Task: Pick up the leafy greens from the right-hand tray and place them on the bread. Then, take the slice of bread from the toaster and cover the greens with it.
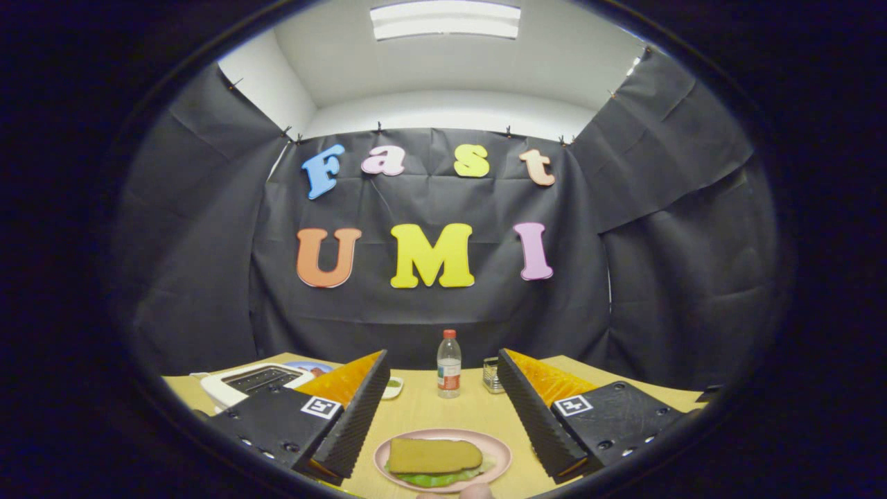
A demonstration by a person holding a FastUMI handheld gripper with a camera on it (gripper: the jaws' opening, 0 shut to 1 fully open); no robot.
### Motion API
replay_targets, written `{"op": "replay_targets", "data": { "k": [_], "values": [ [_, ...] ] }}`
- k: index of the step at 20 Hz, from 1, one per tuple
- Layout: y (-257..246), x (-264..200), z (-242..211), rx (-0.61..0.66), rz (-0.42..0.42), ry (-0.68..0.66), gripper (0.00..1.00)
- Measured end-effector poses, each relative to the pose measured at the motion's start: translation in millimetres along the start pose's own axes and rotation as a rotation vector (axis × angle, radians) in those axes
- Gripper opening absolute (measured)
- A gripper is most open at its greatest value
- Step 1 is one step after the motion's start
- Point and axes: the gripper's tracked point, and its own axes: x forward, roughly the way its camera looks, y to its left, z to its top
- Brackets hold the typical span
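The gripper [441, 409] stands wide open with nothing between its fingers. A wooden table [429, 416] runs ahead of it to the black cloth wall.

Between the fingers, low and close, sits a pink plate [500, 452]. On it lies a slice of bread [433, 455], and the greens [436, 477] peek out from under it as a thin green fringe along its near edge. Whether a second slice lies beneath the greens is hidden by the top slice. The near rim of the plate is cut off, and two rounded, pale shapes show there, too blurred to identify.

Beyond the left finger stands a white toaster [239, 385]; its near side is covered by the finger's body, and its dark slots look empty as far as can be seen. Behind the toaster a bit of a round blue-rimmed thing shows, mostly hidden. Just past the tip of the left finger is a small white dish [393, 386] with something green in it, half covered by the finger.

Straight ahead, between the fingertips and well beyond the plate, stands a clear bottle [449, 364] with a red cap and a red-and-white label; the writing is too small to read. Just right of it is a small metal object [490, 375], partly behind the right finger, hard to make out.

Each finger's body carries a square black-and-white marker.
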Motion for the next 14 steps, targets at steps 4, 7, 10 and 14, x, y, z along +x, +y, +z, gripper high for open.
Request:
{"op": "replay_targets", "data": {
  "k": [4,7,10,14],
  "values": [
    [10.4,-11.5,9.3,-0.095,-0.012,-0.041,0.95],
    [18.0,-14.9,18.3,-0.095,-0.005,-0.089,0.95],
    [18.3,-13.7,12.5,-0.079,0.0,-0.078,0.95],
    [17.1,-12.3,4.9,-0.049,0.002,-0.045,0.95]
  ]
}}
